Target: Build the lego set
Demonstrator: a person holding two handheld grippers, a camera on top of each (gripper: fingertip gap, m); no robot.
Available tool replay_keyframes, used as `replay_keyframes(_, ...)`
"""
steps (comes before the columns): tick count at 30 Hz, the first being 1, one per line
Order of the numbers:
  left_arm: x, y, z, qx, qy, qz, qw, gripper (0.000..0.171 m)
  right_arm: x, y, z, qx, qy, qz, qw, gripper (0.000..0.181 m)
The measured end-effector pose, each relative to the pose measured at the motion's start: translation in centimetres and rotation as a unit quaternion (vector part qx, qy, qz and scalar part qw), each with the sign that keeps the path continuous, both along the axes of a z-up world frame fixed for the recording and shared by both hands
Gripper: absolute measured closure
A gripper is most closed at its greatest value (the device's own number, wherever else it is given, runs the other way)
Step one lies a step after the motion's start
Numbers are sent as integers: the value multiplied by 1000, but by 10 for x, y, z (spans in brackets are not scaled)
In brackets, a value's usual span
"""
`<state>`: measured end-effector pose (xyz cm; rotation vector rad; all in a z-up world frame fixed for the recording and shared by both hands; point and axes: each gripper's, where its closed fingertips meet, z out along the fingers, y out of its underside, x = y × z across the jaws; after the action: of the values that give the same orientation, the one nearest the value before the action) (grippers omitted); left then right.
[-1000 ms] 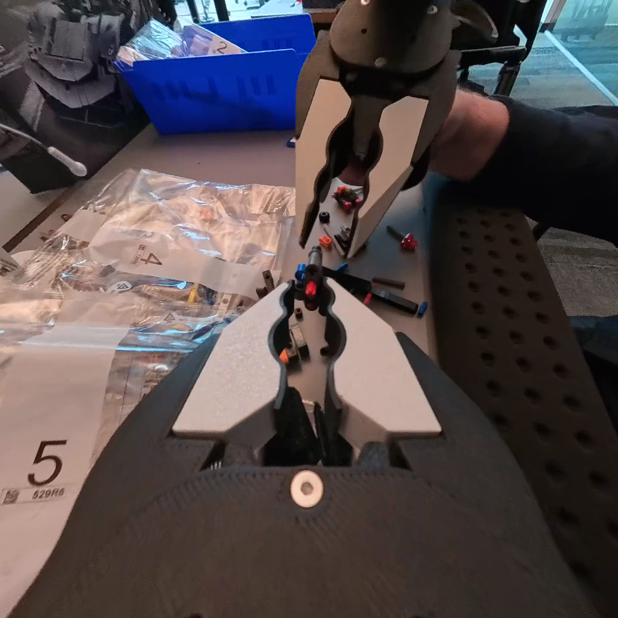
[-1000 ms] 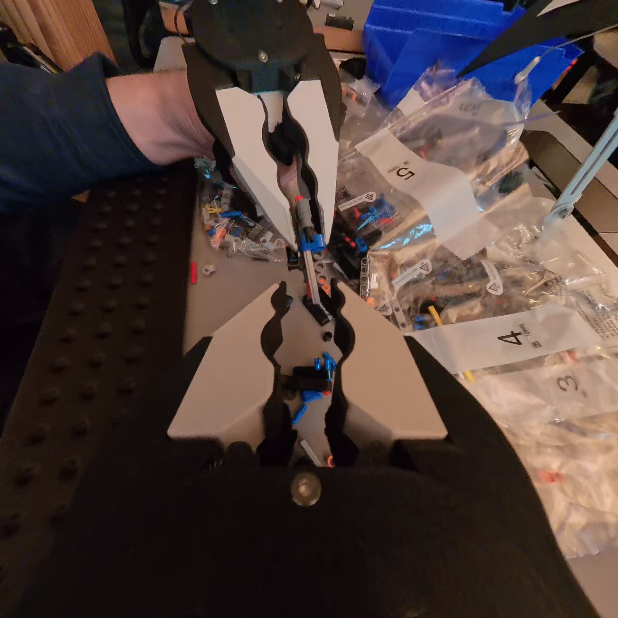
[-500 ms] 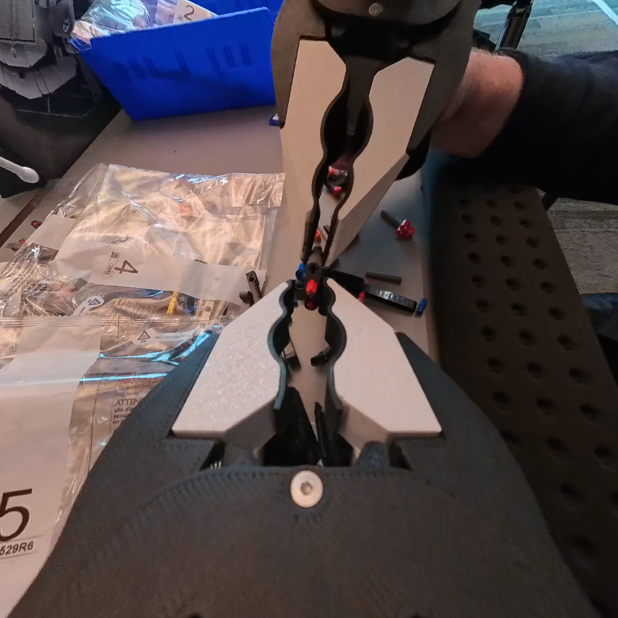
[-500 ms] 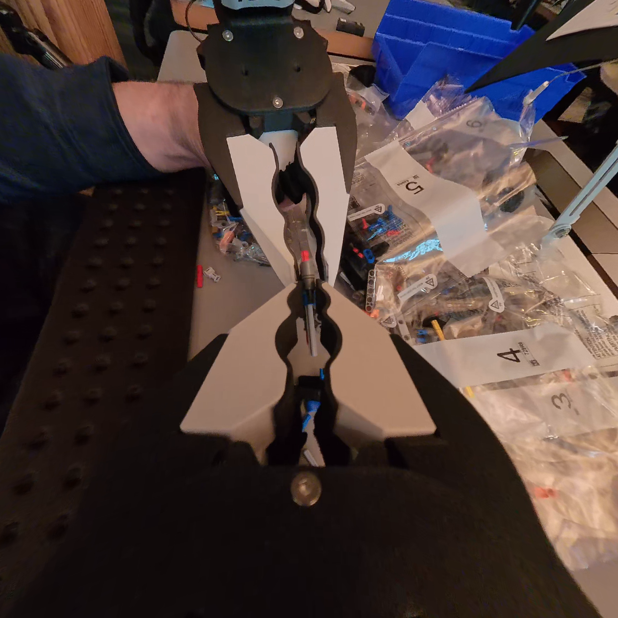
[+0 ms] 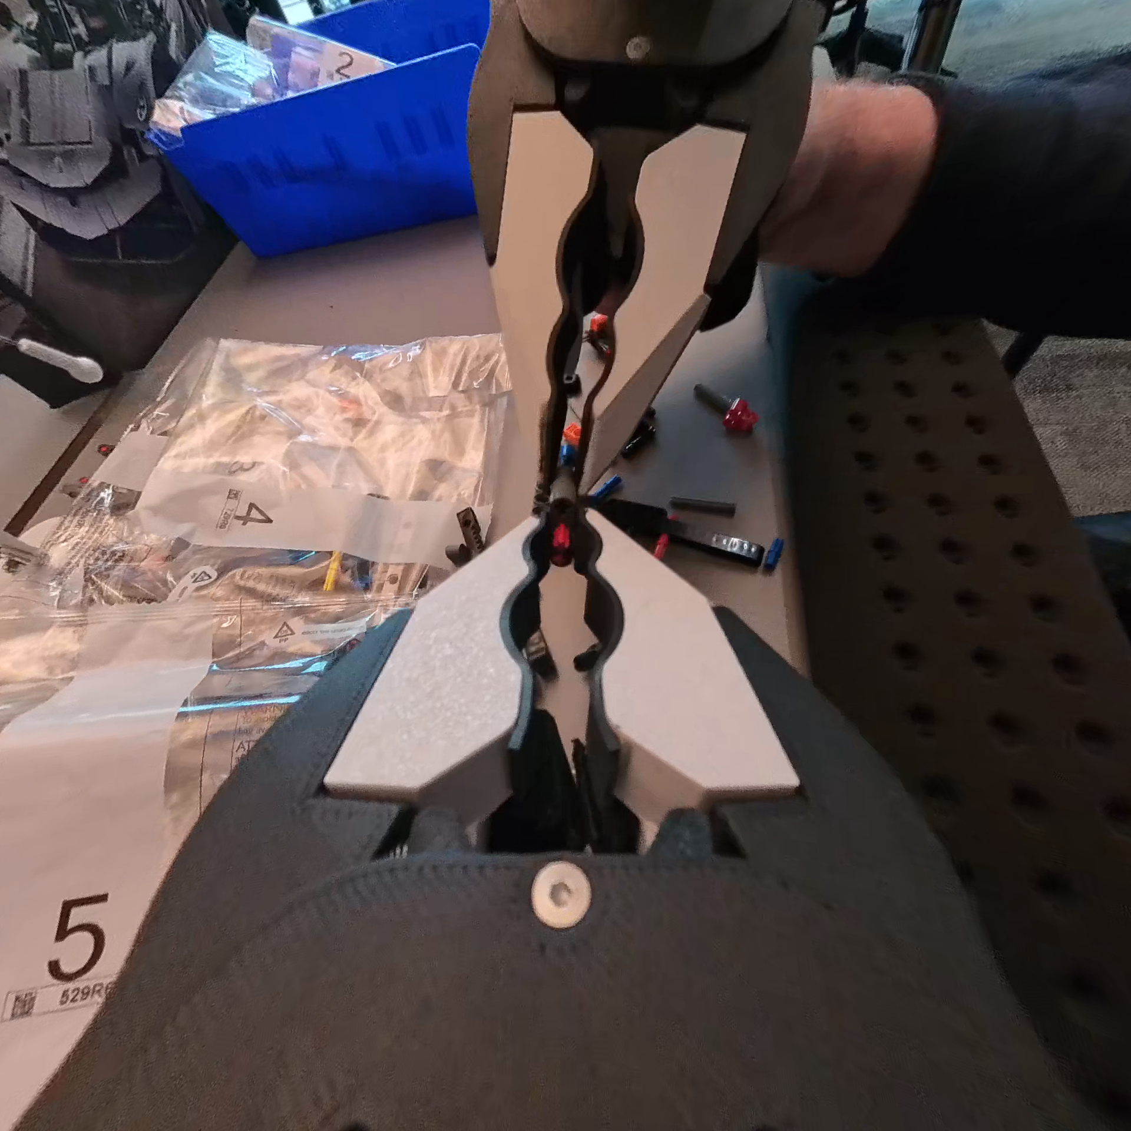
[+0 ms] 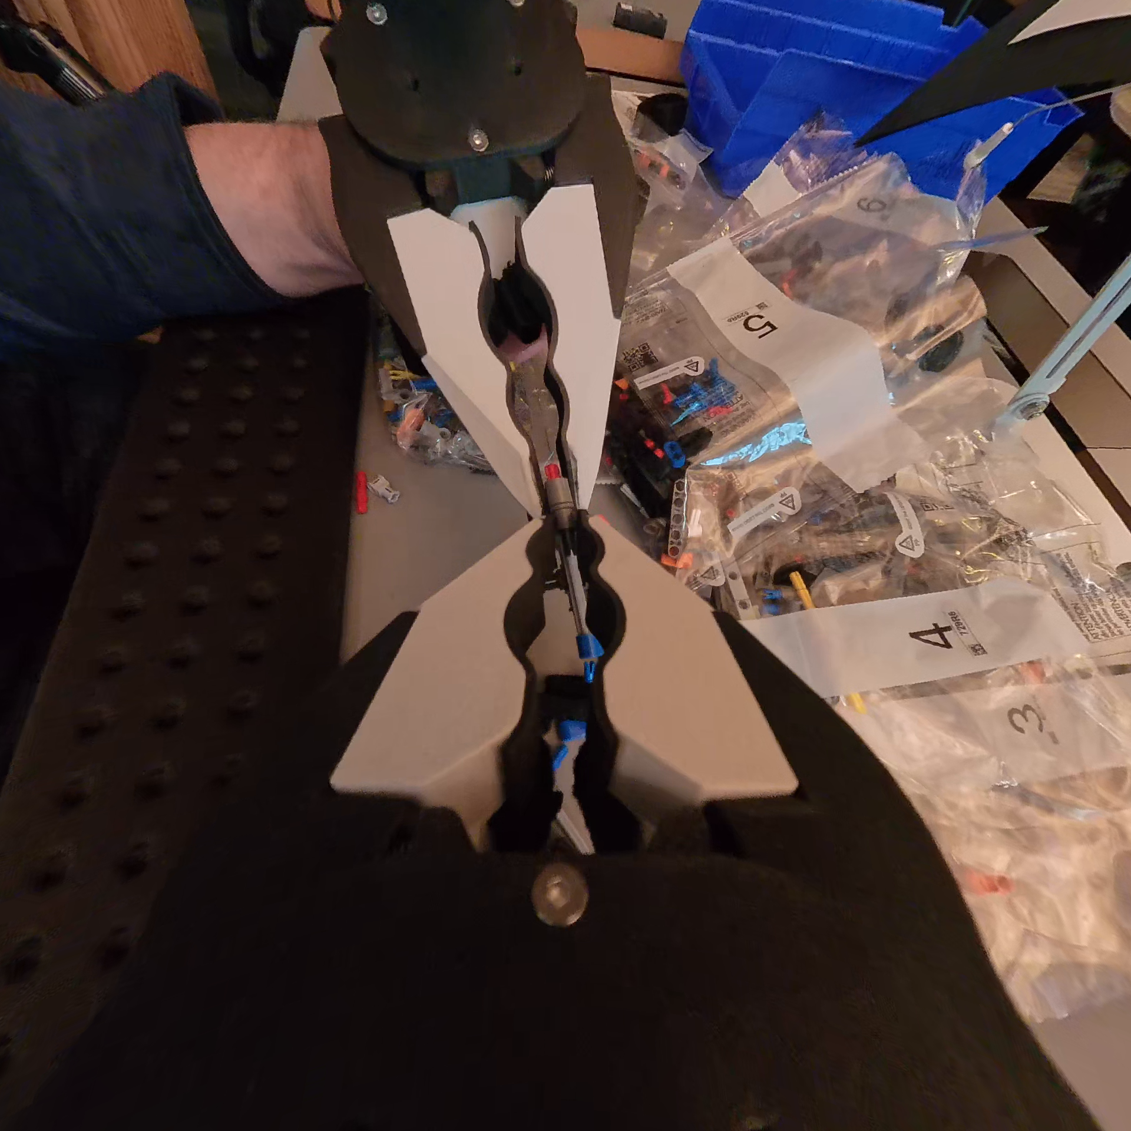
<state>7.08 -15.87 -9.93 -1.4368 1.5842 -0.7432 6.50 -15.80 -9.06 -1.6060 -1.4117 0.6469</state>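
My left gripper (image 5: pixel 560 520) is shut on a small lego assembly: a grey connector (image 6: pixel 562 497) with a red piece (image 5: pixel 559 538) behind it between the jaws. A thin grey axle (image 6: pixel 572 581) sticks out of the connector, with a blue piece (image 6: pixel 589 647) near its free end. My right gripper (image 6: pixel 566 520) meets the left one tip to tip, with its jaws closed around the axle. In the left wrist view the right gripper (image 5: pixel 566 483) comes down from the top, and in the right wrist view the left gripper (image 6: pixel 560 502) does the same.
Clear numbered bags of parts (image 5: pixel 245 514) (image 6: pixel 857 551) lie on the grey table. Loose black, blue and red pieces (image 5: pixel 716 541) lie beyond the tips. A blue bin (image 5: pixel 330 159) stands at the back. A black perforated mat (image 5: pixel 948 581) (image 6: pixel 183 551) runs alongside. Both grippers' tips are close together, under 4 cm apart.
The grippers have come together from a small gap to tip to tip. The right gripper's jaws have closed around the axle, which now reaches deeper between them.
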Motion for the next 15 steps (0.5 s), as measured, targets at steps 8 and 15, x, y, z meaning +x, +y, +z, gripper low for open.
replay_keyframes(8, -2, -4, 15, -11, -37, -13, 999, 166, 4, -3, 7, -15, 19, 6, 1000, 177)
replay_keyframes(15, -2, -7, 19, -38, -56, -21, 997, 166, 3, -6, 11, -14, 33, 14, 999, 177)
